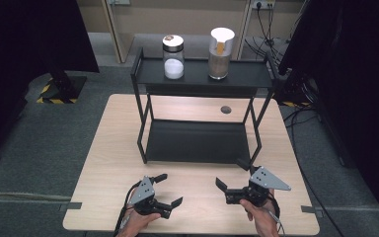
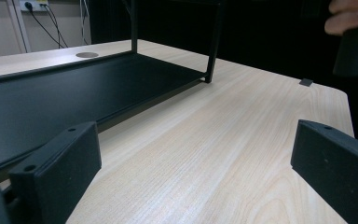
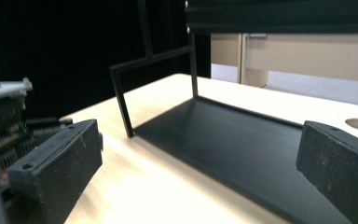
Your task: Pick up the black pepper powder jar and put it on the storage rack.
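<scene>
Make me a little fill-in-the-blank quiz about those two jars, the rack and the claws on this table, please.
1. The two clear glass jars, one with white contents and one with brown contents, stand on the ____ shelf of the black metal two-tier rack.
2. The rack's bottom shelf holds ____ jars.
3. Both the left claw and the right claw have their jaws ____.
4. The rack stands on a light ____ table.

Missing words: top; no; open; wooden

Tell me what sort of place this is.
Probably a lab or recording workspace: a light wooden table with a black two-tier metal shelf rack, black curtains at the sides, and cables plugged into wall sockets.
</scene>
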`<action>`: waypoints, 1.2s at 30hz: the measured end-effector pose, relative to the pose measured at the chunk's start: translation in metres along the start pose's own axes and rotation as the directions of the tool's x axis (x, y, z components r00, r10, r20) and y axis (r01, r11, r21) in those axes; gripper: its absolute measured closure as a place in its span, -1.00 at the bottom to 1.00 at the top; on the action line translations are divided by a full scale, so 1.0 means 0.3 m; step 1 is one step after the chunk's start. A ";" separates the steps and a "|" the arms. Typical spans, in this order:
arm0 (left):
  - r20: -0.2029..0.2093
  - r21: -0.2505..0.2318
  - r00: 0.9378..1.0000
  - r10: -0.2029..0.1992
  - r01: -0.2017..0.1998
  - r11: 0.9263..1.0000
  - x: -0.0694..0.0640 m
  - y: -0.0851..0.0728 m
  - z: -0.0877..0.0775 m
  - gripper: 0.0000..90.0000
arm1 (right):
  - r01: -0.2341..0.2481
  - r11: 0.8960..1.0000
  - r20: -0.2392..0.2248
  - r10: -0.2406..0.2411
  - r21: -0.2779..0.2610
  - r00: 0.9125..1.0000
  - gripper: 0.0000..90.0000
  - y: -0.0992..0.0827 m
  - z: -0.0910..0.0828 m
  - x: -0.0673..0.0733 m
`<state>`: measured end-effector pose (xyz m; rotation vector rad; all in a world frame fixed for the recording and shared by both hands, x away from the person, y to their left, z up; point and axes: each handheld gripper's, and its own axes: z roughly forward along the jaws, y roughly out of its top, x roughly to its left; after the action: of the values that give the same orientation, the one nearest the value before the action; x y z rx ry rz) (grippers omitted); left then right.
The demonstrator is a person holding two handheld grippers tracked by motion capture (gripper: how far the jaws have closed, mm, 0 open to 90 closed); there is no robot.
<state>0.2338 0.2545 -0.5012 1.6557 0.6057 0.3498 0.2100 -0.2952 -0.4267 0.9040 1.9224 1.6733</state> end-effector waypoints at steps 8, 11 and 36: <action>-0.003 -0.003 1.000 -0.002 0.002 1.000 0.003 0.001 -0.003 -0.98 | -0.009 1.000 -0.009 0.009 0.013 1.000 -0.99 -0.050 0.005 0.008; -0.003 -0.003 1.000 -0.001 0.001 1.000 0.003 0.001 -0.003 -0.98 | -0.006 1.000 -0.009 0.006 0.012 1.000 -0.99 -0.061 0.005 0.012; -0.002 -0.004 1.000 0.003 -0.003 1.000 0.002 0.001 -0.005 -0.98 | -0.016 0.998 -0.004 0.016 0.060 1.000 -0.99 -0.139 -0.032 0.052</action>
<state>0.2336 0.2559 -0.5008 1.6521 0.6042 0.3548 0.1846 -0.2931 -0.4643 0.9416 1.9827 1.6360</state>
